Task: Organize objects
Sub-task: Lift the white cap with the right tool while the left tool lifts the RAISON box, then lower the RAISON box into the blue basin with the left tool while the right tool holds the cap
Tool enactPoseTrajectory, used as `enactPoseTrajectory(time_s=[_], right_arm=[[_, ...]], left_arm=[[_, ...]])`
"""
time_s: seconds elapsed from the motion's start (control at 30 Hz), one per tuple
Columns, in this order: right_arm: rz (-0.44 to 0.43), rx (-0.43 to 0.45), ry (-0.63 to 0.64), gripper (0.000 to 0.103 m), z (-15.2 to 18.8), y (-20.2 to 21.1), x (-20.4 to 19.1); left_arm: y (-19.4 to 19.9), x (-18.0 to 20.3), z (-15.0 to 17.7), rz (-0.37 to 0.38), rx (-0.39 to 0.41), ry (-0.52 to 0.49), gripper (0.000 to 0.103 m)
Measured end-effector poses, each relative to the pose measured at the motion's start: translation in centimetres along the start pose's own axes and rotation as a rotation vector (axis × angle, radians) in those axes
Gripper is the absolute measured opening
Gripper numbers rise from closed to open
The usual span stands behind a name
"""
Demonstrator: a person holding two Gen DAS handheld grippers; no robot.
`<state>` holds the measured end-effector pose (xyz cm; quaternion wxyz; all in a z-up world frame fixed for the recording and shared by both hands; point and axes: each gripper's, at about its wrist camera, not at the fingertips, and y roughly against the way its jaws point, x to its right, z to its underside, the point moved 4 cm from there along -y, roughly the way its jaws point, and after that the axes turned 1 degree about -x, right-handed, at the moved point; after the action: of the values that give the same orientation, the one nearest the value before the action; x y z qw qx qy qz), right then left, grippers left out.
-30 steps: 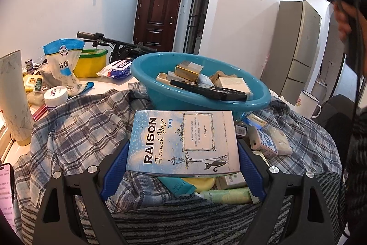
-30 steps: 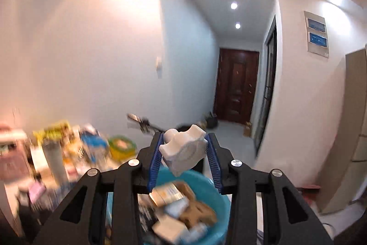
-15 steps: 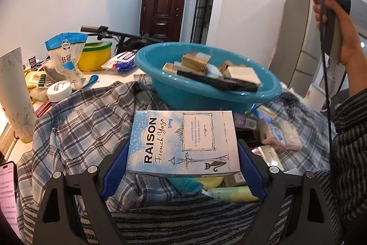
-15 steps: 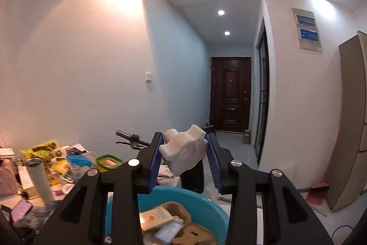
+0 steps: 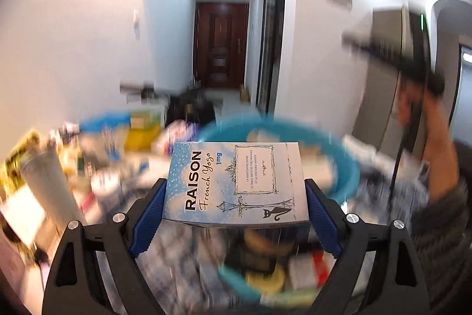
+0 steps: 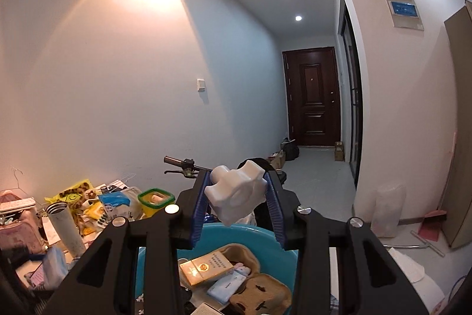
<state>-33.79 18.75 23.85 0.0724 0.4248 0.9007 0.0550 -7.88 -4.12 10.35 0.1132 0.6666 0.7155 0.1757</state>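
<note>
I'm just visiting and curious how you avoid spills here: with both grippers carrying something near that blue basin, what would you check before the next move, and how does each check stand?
1. Left gripper grips the RAISON box on both sides: ok, a blue pad presses each edge.
2. Right gripper holds the white knob: ok, clamped between the pads.
3. Knob is above the blue basin: ok, the basin lies just below the fingers.
4. Room left in the basin: ok, though a gold box and other packs already lie inside.
5. Box is over the basin: cannot tell, the left view is blurred.
6. The two grippers are clear of each other: ok in the left view.
</note>
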Motion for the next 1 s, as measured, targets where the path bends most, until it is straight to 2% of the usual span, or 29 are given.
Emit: enactPoseTrajectory(time_s=[0.1,0.27,0.43,0.6,0.8,0.93,1.0], right_arm=[[-0.018,-0.006,-0.018,0.037,0.4,-0.1,0.7],[-0.007,-0.011,-0.012,0.037,0.5,-0.1,0.5],[-0.036,-0.007,-0.021,0.037,0.5,-0.3,0.0],[-0.1,-0.003,-0.069,0.037,1.0,-1.3,-0.4],[-0.151,-0.009,-0.119,0.037,1.6,-2.3,-1.2],[-0.131,-0.025,-0.08,0.037,1.6,-2.7,-2.4],[-0.118,-0.039,-0.049,0.037,1.6,-3.0,-3.2]], left_arm=[[0.9,0.5,-3.9,-0.004,0.109,0.019,0.09],[0.7,2.6,-9.5,0.04,0.25,-0.004,0.09],[-0.8,3.6,-13.0,0.032,0.329,-0.035,0.09],[-4.2,3.1,-13.6,-0.01,0.285,-0.043,0.09],[-8.4,1.9,-11.9,-0.028,0.19,-0.057,0.09],[-10.3,1.2,-11.4,-0.013,0.153,-0.055,0.09],[-11.2,1.3,-10.9,-0.049,0.145,-0.061,0.09]])
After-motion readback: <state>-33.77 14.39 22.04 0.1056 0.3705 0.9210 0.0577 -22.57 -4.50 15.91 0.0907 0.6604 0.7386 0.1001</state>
